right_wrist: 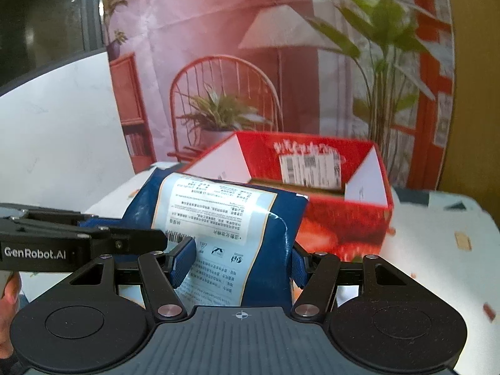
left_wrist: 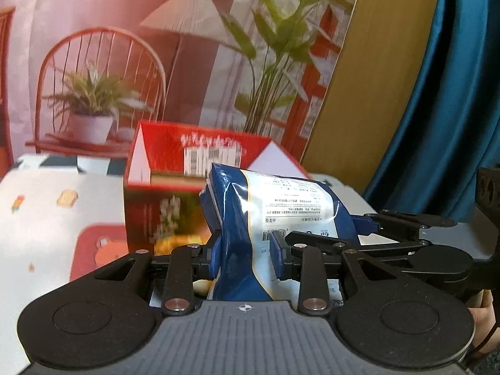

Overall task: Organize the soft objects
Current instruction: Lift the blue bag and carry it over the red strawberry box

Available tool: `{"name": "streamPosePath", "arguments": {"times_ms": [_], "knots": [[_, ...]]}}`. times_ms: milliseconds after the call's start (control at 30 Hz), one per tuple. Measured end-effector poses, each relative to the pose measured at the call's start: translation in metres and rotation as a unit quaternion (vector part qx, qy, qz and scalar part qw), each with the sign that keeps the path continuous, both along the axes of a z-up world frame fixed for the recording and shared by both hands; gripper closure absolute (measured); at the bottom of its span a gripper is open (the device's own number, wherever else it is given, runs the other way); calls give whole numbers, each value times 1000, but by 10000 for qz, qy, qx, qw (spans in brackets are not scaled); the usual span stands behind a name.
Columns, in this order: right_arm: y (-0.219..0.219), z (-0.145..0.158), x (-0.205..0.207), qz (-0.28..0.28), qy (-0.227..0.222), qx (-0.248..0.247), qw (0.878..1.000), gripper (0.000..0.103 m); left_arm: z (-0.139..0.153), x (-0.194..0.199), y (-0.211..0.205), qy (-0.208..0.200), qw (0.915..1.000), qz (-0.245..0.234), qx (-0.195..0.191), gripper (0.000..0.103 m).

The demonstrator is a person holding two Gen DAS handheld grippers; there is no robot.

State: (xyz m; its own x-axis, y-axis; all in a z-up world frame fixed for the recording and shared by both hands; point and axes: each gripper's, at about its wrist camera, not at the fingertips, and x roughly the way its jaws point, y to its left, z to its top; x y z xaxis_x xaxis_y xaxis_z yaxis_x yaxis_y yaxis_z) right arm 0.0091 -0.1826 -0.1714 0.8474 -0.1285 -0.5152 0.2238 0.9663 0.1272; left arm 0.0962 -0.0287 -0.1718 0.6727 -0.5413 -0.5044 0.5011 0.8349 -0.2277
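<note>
Left wrist view: left gripper [left_wrist: 247,253] pinches the blue snack bag [left_wrist: 275,215] at one end, pads pressed into the crumpled film, bag squeezed narrow btwn them. Right wrist view: right gripper [right_wrist: 239,264] clamps the other end of the same bag [right_wrist: 218,218], pads touching both sides, wider hold. Bag hangs in the air btwn the two grippers, just in front of the open red box [right_wrist: 315,187], which sits on the patterned tablecloth [left_wrist: 47,206]; box flaps stand up. Step in hand, my read: carry bag over box rim & lower it in. To do it well: keep both ends level w/ each other so the film doesn't twist or slip, clear the near flap before dropping, don't squeeze harder since contents prob. crush easily, let go only once bag is inside. Box interior mostly hidden, can't tell what's in it.
</note>
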Motion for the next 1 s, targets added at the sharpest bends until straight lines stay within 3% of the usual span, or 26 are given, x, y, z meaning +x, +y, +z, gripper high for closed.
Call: {"name": "streamPosePath", "arguments": {"times_ms": [167,333,667,1000], "knots": [[-17,28,26,129,-170,-264,9994,45,25,19,-17,-472,9986,3,233,69],[-38,41,61,234,-299,-540,9978,45,41,46,-34,-584,9979,27,271,69],[-93,27,126,133,-390,-339,9986,45,41,107,-67,-371,9989,100,284,69],[-136,0,176,87,-134,-352,9993,46,12,157,-96,8,9994,162,302,71]]}}
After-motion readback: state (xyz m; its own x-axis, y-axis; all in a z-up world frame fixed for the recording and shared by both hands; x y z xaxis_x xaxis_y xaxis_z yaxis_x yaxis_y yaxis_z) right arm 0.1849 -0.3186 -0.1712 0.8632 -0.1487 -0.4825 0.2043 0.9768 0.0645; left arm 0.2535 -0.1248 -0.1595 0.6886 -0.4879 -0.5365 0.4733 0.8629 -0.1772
